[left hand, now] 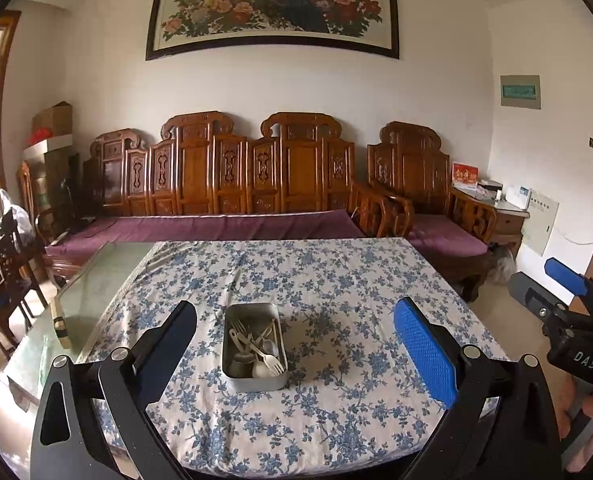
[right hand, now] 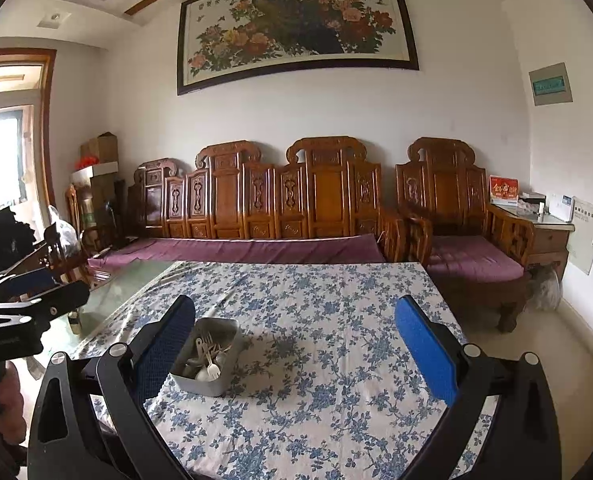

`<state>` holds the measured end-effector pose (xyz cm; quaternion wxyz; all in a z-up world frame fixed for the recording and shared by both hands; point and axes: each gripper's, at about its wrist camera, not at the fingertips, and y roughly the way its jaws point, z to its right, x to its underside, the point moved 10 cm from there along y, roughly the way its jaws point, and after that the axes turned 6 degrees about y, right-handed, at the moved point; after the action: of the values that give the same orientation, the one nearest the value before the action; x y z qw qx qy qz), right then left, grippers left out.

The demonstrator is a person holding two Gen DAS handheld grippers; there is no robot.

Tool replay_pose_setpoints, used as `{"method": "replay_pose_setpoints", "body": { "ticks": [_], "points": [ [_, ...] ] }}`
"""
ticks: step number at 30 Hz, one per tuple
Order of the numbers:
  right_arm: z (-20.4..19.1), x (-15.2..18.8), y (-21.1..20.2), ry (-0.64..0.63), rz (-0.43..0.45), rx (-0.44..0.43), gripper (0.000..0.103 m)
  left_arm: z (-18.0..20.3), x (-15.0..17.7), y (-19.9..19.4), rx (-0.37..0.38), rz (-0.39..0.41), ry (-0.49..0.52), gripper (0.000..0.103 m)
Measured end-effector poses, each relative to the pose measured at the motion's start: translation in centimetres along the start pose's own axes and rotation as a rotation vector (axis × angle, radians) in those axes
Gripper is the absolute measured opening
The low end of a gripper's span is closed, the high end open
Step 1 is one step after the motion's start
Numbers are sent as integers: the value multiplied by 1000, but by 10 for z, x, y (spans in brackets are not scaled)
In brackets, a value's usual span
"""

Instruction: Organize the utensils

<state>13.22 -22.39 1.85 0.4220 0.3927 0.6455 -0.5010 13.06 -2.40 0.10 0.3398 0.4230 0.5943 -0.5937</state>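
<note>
Both grippers hover wide open with nothing in them, left gripper and right gripper. Metal tin sits mid-tablecloth, long axis running away toward the far edge, forks and spoons piled inside. It's dead ahead of the left jaws, so left looks nearer.

utensils jumbled in tin — pieces indistinct, tin's near corner behind finger

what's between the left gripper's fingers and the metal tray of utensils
Nothing but bare floral tablecloth, in the left wrist view. The tray sits ahead.
</note>
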Motion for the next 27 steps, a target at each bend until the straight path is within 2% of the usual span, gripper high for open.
{"method": "replay_pose_setpoints", "body": {
  "ticks": [27],
  "points": [
    [-1, 1, -1, 3, 1, -10, 101, -1, 0, -1, -7, 1, -1, 96]
  ]
}}
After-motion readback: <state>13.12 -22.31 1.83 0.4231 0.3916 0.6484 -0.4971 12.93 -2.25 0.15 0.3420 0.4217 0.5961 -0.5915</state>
